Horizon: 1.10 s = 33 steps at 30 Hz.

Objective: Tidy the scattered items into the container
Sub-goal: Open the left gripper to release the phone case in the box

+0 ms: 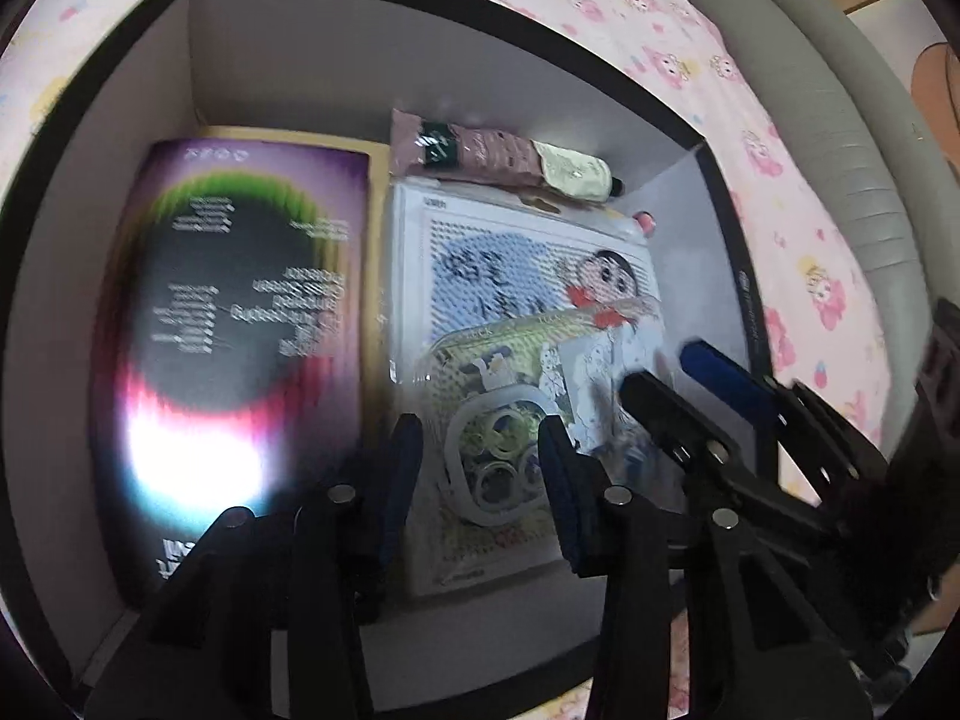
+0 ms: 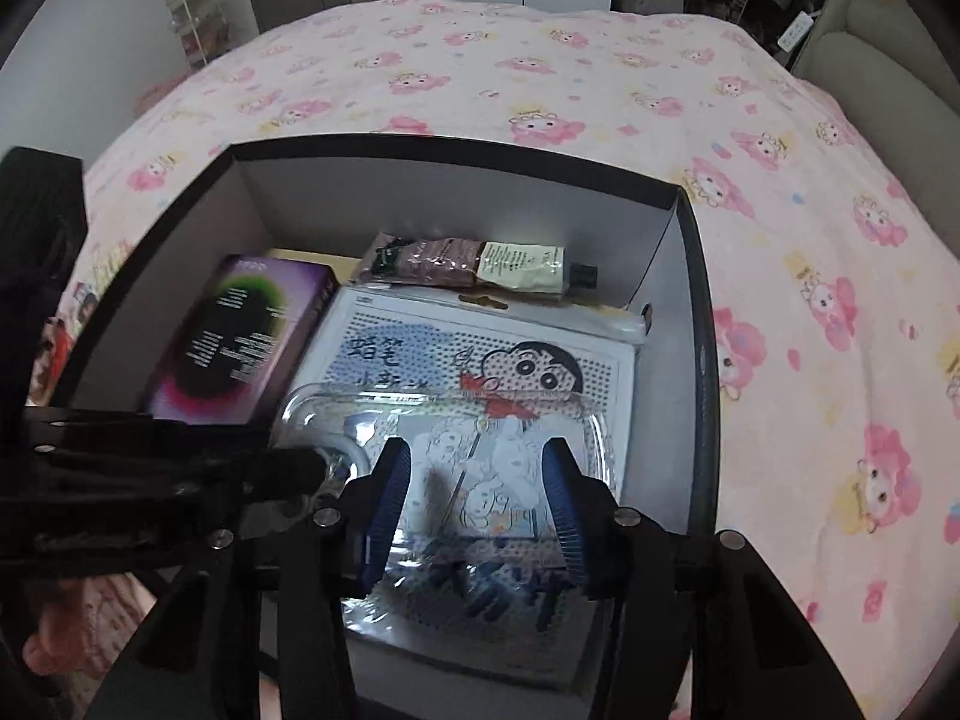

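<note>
item: clear plastic packet (image 2: 456, 450) with a cartoon card and a ring-shaped piece inside, lying flat in the box (image 2: 699, 276) on top of the cartoon peg board (image 2: 540, 354), directly under both grippers

handling: light, thin, glossy and likely slippery; the film flexes, the card inside gives some stiffness. best taken by a free edge, not pinched from above on its flat face

left gripper (image 1: 480, 474): jaws partly apart, straddling the ring-shaped piece; whether the pads touch the packet cannot be told

right gripper (image 2: 474, 498): jaws partly apart over the card end, nothing visibly clamped

neighbours: purple box (image 2: 240, 342) just left of the left gripper; tube (image 2: 522, 267) and brown pouch (image 2: 432, 261) beyond both, at the far wall

setting: box rests on a bed (image 2: 540, 78) with a pink sheet
</note>
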Tool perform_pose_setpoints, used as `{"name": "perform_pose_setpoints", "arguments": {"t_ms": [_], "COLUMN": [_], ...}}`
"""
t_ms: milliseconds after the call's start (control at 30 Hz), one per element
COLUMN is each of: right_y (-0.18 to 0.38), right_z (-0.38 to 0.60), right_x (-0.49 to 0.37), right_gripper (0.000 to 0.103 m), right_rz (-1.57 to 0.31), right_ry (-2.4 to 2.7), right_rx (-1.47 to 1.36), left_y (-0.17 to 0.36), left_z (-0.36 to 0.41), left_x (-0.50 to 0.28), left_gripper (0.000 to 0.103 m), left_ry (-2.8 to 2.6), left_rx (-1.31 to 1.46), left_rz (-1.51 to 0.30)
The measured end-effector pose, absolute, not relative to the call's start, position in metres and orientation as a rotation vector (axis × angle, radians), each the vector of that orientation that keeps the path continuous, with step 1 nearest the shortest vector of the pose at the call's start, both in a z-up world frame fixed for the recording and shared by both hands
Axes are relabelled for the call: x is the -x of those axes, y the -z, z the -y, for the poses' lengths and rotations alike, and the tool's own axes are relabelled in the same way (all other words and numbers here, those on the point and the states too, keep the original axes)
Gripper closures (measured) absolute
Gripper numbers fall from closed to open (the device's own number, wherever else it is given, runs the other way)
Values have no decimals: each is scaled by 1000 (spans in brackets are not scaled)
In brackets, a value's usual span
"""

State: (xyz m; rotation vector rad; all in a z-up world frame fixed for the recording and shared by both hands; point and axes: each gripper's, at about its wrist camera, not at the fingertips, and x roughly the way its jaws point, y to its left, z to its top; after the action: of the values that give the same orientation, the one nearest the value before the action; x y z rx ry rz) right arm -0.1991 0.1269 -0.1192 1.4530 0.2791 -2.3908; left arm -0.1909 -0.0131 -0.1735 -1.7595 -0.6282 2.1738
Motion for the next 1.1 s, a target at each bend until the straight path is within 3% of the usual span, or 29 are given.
{"name": "perform_pose_setpoints", "arguments": {"t_ms": [200,333,567,933,1100], "right_y": [121,141,140,109,89], "right_z": [-123,-123,-126,-148,-187], "right_x": [213,213,194,176,186], "right_gripper": [61,66,66,67,67], "right_rz": [-265,-282,-264,-237,-32], "right_ry": [2365,2275,2180,2378,2469], "right_rx": [-1457,-1572,-1616,-1488,-1420], "left_y": [171,173,172,174,165], "left_z": [19,12,-3,6,10], "left_x": [194,193,180,170,175], "left_gripper": [64,65,63,61,62], "left_ry": [-2244,-2257,-2152,-2132,-2167], "left_rx": [1754,1784,1809,1784,1760], "left_rz": [654,584,532,646,675]}}
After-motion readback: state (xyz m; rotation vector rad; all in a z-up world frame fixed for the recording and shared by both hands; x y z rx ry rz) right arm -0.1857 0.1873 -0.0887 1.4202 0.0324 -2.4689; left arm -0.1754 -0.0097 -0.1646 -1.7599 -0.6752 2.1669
